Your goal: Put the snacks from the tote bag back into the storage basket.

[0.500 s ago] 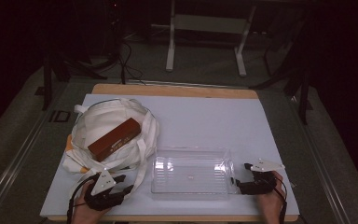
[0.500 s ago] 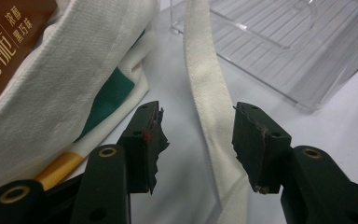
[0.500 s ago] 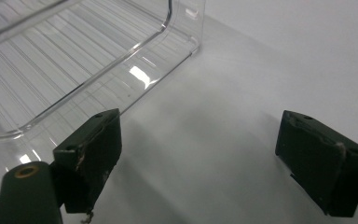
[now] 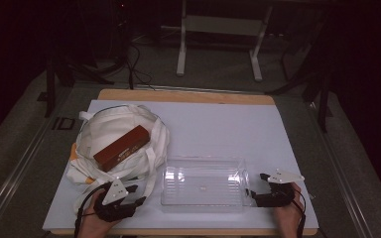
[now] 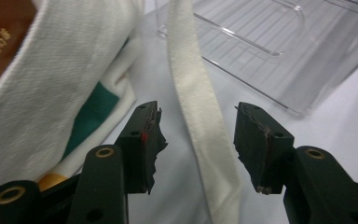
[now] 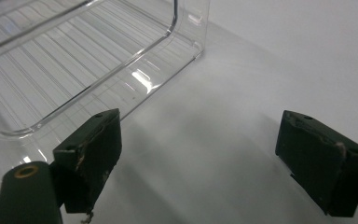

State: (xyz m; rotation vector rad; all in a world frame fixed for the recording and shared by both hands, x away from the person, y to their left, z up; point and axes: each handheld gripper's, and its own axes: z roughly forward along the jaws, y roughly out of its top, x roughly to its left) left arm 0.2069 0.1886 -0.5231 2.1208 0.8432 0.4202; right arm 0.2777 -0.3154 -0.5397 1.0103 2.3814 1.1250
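Bag point(image 4: 104, 131), a white cloth tote, lies slumped at about nine o'clock on the tabletop point(image 4: 218, 124), its mouth spread wide, with a long brown box point(image 4: 121, 148) lying slantwise in the opening. We judge it sits that way so the box can be lifted clear without fighting the cloth. One strap point(image 5: 200, 126) trails out of the bag toward six o'clock and runs between the jaws of the left gripper point(image 4: 135, 195), which waits at seven o'clock on the tabletop. In the left gripper view those jaws stand apart on either side of the strap, with a gap showing at each pad, so we read them as open around it and not yet pinching. We take this as lining up for a hold on the strap, to pin the bag or pull it aside. A clear tray point(image 4: 166, 186) sits empty at six o'clock, just beside the bag and between our two hands, likely placed there to receive the box. The right gripper point(image 4: 257, 187) rests at five o'clock, pointing toward nine at the tray's near corner. Its jaws are wide open on nothing, with bare tabletop between them, close to the tray wall but apart from it. We think it waits there to steady the tray.
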